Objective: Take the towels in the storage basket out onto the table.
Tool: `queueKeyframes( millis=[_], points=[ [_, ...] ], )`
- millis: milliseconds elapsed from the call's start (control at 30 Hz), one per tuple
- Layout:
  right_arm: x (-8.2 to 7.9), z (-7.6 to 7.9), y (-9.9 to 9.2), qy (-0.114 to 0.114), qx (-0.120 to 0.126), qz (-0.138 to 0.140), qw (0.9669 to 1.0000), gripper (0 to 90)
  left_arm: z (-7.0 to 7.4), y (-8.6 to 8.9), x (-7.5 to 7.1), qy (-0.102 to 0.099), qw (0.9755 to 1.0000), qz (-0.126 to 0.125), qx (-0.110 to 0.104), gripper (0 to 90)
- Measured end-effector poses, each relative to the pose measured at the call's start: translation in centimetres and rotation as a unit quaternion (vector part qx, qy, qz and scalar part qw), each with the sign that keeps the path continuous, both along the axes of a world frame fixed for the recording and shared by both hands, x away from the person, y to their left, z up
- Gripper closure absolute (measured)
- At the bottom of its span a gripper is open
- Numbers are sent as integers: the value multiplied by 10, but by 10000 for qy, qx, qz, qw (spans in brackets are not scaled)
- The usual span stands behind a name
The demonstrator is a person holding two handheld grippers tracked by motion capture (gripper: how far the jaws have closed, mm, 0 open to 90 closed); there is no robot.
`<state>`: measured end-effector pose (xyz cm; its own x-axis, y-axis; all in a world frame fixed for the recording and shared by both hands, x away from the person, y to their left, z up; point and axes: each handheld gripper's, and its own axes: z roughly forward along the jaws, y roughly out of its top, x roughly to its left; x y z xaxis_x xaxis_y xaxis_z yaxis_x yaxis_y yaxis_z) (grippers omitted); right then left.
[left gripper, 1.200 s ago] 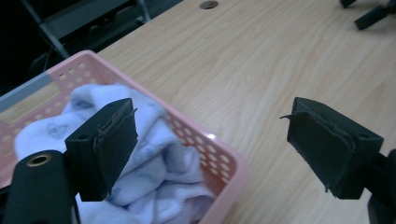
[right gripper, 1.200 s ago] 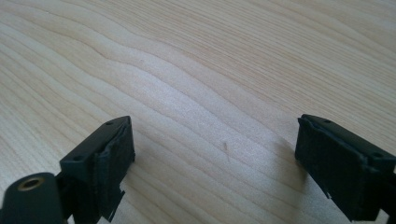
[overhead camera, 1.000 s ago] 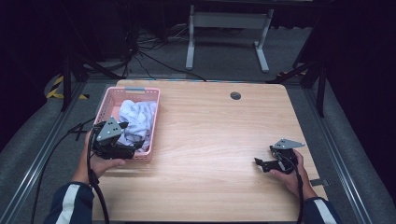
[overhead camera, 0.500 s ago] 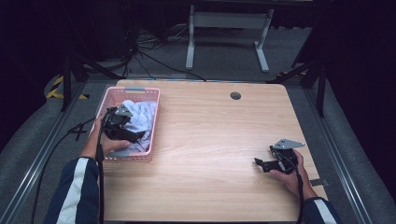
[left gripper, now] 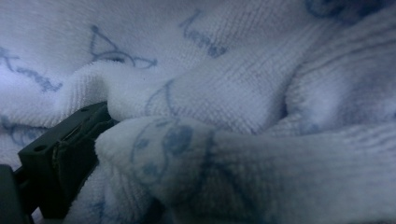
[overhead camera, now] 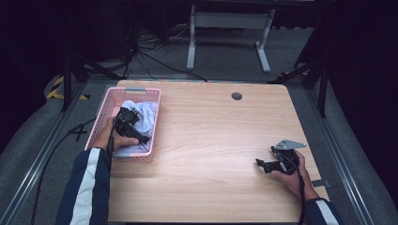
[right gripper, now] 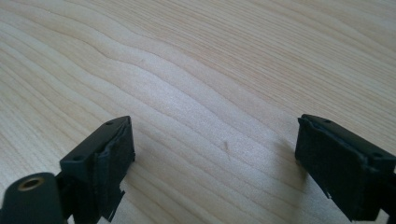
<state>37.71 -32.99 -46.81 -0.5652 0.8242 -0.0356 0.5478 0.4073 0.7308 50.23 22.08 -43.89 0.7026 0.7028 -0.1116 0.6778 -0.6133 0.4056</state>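
Towel: we see a white towel (overhead camera: 141, 123) with faint blue print, crumpled in a heap, at about 9 o'clock from the table's middle.
Basket: a pink basket (overhead camera: 157, 115) holds the towel, which covers most of its floor; the basket's long axis runs from 6 to 12 o'clock along the table's left edge.
Towel's lie: bunched in folds, so we cannot give it a long axis or a heading.
Left gripper: our left gripper (overhead camera: 127, 123) is down inside the basket, pushed into the towel.
Left fingers: in the left gripper view one black finger (left gripper: 65, 156) shows at 8 o'clock with cloth folded against its inner face; the other is buried, so we cannot tell how wide the jaws stand or whether they pinch the cloth.
Right gripper: our right gripper (overhead camera: 267, 165) rests low over the wooden table (overhead camera: 211, 140) at about 4 o'clock, well apart from the basket.
Right fingers: spread wide, with bare wood between them, holding nothing.
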Motion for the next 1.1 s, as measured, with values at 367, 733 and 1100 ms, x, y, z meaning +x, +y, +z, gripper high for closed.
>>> queueKeyframes(
  millis=[367,733,1100],
  points=[
    [0,0,0,0,-14,61,10000,123,14,-7,-4,33,9994,-245,252,483],
    [-3,0,-1,14,8,124,9999,124,42,15,-27,-1360,9877,730,252,563],
    [-4,0,-2,2,-22,145,9999,124,87,35,-50,-2186,9699,1048,-213,571]
  ],
)
